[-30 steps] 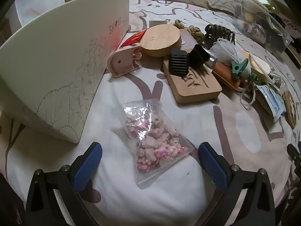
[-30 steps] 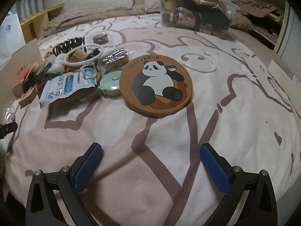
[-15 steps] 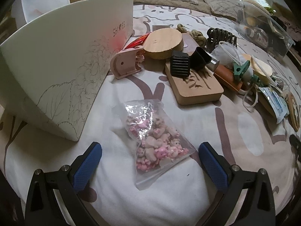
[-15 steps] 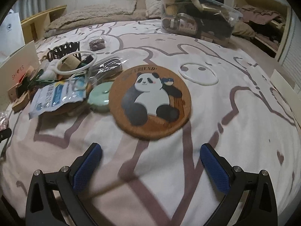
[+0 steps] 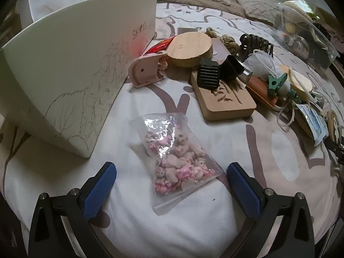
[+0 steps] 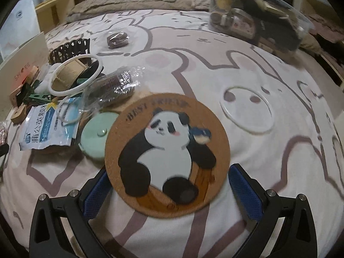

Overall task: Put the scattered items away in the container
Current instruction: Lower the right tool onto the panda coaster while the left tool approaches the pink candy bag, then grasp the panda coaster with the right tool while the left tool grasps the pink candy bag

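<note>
Looking through the left wrist camera, we see the left gripper (image 5: 169,172) with its fingers (image 5: 100,188) spread wide, the lower end of a clear bag (image 5: 175,157) of pink figures lying between them on the bed (image 5: 193,225). Just left of the bag stands a white box (image 5: 71,68), its side drawn with leaves. Beyond lie a pink clip (image 5: 146,71), a round wooden block (image 5: 190,49), a carved board (image 5: 225,99) with a black ribbed piece (image 5: 208,73) on it, and a green clamp (image 5: 276,81) in a tangled pile. The clear container (image 5: 305,36) sits far right, well apart from the bag.

Through the right wrist camera, we find what the left barely shows: a cork panda coaster (image 6: 167,154) lying flat between the spread fingers (image 6: 245,193) of the right gripper (image 6: 169,191), its near-left edge covering one fingertip. A mint disc (image 6: 96,135) touches the coaster's left rim, beside a blue-and-white packet (image 6: 47,126), a white ring (image 6: 75,75) and a crinkled wrapper (image 6: 116,86). A clear ring (image 6: 247,109) lies to the right. The container (image 6: 258,15), already holding things, stands at the far end of the bed (image 6: 279,172).
</note>
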Motion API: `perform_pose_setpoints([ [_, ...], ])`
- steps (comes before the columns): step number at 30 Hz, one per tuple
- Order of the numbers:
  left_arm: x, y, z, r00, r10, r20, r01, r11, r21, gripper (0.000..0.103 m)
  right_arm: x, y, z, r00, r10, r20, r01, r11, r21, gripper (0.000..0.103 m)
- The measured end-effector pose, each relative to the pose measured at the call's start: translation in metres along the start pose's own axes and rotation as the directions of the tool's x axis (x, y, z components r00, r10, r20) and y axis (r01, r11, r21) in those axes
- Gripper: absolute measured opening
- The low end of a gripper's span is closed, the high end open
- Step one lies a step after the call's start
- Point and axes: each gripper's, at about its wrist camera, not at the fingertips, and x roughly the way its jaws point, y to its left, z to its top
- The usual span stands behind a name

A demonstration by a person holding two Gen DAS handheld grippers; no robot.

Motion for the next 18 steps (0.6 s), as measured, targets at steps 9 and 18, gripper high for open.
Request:
perform_pose_setpoints([
  [9, -0.007, 0.012, 0.006, 0.995, -0.089, -0.049, 0.085, 0.993, -0.079, 0.102, 0.001, 0.004, 0.011, 1.0, 0.003, 0.007, -0.003, 0.994, -0.106, 0.103],
  [18, -0.007, 0.021, 0.016, 0.991, -0.126, -0.053, 0.114, 0.976, -0.186, 0.088, 0.001, -0.003, 0.012, 0.999, 0.045, -0.003, -0.045, 0.999, -0.03, 0.1],
])
